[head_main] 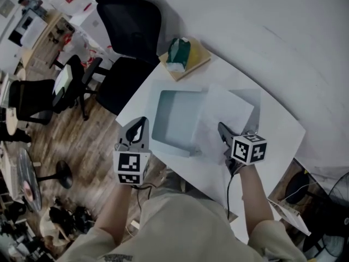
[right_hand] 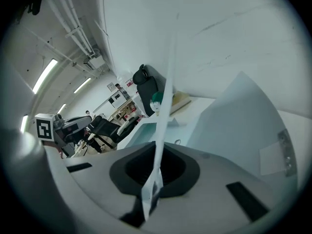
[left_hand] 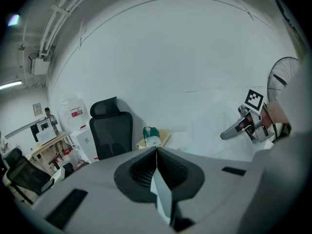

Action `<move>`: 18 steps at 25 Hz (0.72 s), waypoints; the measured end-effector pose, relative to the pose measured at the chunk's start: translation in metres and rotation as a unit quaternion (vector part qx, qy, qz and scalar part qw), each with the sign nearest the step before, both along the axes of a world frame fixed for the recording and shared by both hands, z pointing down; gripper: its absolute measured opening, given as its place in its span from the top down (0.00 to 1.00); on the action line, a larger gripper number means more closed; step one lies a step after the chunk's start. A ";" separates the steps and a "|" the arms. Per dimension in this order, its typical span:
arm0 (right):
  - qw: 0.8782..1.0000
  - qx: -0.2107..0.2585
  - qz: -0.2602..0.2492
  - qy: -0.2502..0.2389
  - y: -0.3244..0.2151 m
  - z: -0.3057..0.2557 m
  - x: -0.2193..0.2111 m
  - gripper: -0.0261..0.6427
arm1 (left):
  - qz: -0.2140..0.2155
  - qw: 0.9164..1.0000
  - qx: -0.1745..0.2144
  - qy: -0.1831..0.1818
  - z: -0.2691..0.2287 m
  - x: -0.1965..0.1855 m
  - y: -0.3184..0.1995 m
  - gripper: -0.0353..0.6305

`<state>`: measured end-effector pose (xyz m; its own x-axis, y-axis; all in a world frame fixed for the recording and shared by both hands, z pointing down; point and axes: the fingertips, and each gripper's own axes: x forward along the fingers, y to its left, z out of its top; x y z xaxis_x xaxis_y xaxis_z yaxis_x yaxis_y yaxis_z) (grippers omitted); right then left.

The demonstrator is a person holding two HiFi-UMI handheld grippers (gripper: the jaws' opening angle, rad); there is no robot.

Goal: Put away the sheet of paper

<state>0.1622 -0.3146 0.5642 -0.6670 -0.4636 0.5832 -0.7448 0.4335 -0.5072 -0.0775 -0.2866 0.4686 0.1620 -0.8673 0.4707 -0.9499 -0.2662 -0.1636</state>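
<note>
**Sliding the sheet into the box**

Right gripper (head_main: 222,129) pinches the sheet of paper (head_main: 228,107) by its near edge. The sheet drapes over the 3 o'clock side of the open box (head_main: 163,142). Hold it firmly, carry it toward 9 o'clock and lower it flat. Left gripper (head_main: 140,123), at 8 o'clock, has its jaws pressed together on nothing and could steady the box.

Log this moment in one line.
right tool: shut on sheet of paper | left tool: shut | sheet: beside plastic case, not inside

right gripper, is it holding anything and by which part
Yes: the right gripper is shut on the thin white sheet of paper, pinching its near edge, so the sheet runs edge-on between the jaws.
</note>
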 end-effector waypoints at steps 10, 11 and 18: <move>0.997 -0.064 -0.017 0.025 -0.012 0.043 -0.012 0.93 | 0.007 0.998 -0.064 0.025 0.053 -0.027 -0.024 0.92; 0.997 -0.070 -0.019 0.028 -0.013 0.047 -0.014 0.93 | 0.007 0.997 -0.070 0.022 0.060 -0.030 -0.027 0.92; 0.992 -0.122 -0.035 0.027 -0.018 0.086 -0.026 0.93 | 0.001 0.992 -0.125 0.022 0.120 -0.051 -0.039 0.92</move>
<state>0.1366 -0.3323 0.6501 -0.6568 -0.2578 0.7086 -0.7465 0.3548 -0.5629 -0.1287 -0.3261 0.5886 0.1892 -0.7234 0.6640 -0.9539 -0.2959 -0.0506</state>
